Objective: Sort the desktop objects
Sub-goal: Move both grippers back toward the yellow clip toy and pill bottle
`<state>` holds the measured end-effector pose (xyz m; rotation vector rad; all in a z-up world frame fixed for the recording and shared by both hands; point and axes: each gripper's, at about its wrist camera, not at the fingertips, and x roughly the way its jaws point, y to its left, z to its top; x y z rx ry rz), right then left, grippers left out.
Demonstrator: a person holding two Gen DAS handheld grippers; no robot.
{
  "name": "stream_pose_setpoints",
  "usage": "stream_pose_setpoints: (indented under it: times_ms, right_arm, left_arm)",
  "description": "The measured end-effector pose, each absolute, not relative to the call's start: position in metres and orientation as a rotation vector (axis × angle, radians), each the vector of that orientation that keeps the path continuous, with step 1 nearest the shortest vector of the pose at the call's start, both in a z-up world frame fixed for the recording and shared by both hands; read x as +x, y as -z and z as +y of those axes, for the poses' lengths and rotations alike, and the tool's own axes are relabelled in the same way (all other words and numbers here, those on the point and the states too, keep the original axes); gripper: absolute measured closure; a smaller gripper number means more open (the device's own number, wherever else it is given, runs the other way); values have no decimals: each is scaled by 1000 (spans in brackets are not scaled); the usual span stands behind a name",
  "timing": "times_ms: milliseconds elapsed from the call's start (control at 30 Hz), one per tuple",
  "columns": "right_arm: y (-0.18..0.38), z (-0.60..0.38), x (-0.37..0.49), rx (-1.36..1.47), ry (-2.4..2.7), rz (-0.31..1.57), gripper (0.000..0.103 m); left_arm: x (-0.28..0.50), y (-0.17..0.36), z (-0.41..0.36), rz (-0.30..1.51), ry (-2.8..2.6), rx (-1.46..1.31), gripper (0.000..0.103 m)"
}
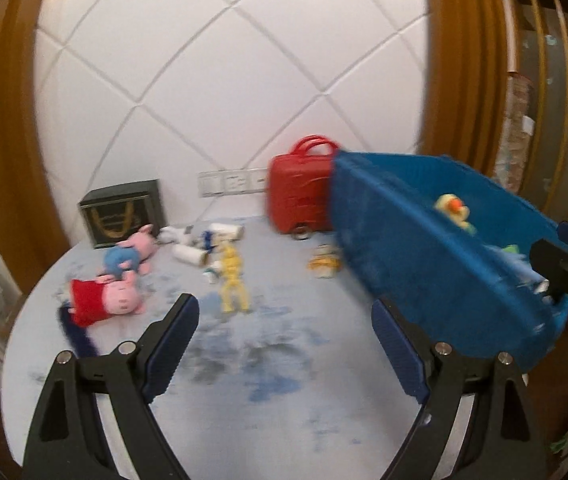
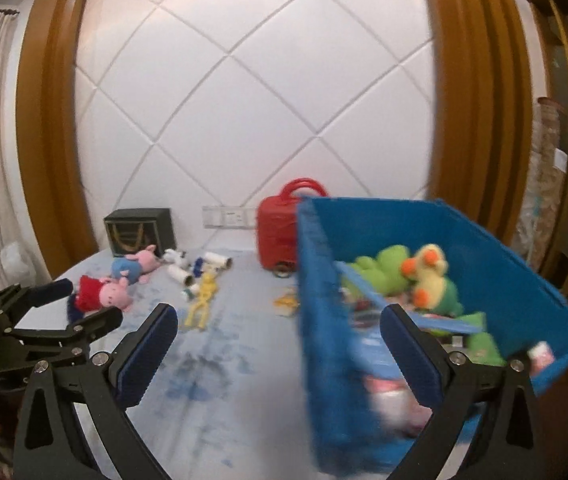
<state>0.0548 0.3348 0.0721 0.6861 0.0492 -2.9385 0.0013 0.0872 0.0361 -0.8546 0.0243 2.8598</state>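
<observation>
On the pale blue-stained round table (image 1: 244, 400), the red-dressed pink plush pig (image 1: 104, 298) lies at about ten o'clock from the left gripper (image 1: 284, 344), whose fingers (image 1: 172, 348) stand released and empty. Its long axis runs roughly nine to three, snout toward three. The left hand looks nearer to it. The right gripper (image 2: 280, 356) spreads its fingers astride the near wall of the blue fabric bin (image 2: 503, 280); whether they press it I cannot tell.

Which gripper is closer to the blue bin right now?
Right. The right gripper has the blue bin just ahead, one jaw overlapping its wall; the left gripper hangs over the table, bin off to its side.
</observation>
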Motion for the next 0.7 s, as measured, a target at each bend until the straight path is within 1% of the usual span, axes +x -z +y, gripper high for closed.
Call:
stream_pose_setpoints:
  times_ms: [100, 267, 400, 567, 700]
  right_arm:
    - [-62, 288, 33, 724, 2906, 38, 0]
    - [-38, 225, -1, 833, 2851, 13, 0]
    - [-18, 192, -26, 933, 2812, 31, 0]
    - [7, 179, -66, 1041, 2776, 17, 0]
    - [28, 179, -103, 1124, 2741, 14, 0]
  left_arm:
    - [-11, -25, 38, 11, -2885, -895, 14]
    - [-43, 3, -44, -46, -2922, -1038, 14]
    - [-66, 26, -89, -79, -2949, -1148, 14]
    - [-92, 49, -121, -139, -2960, -1260, 14]
    - [-120, 64, -120, -161, -2934, -1311, 14]
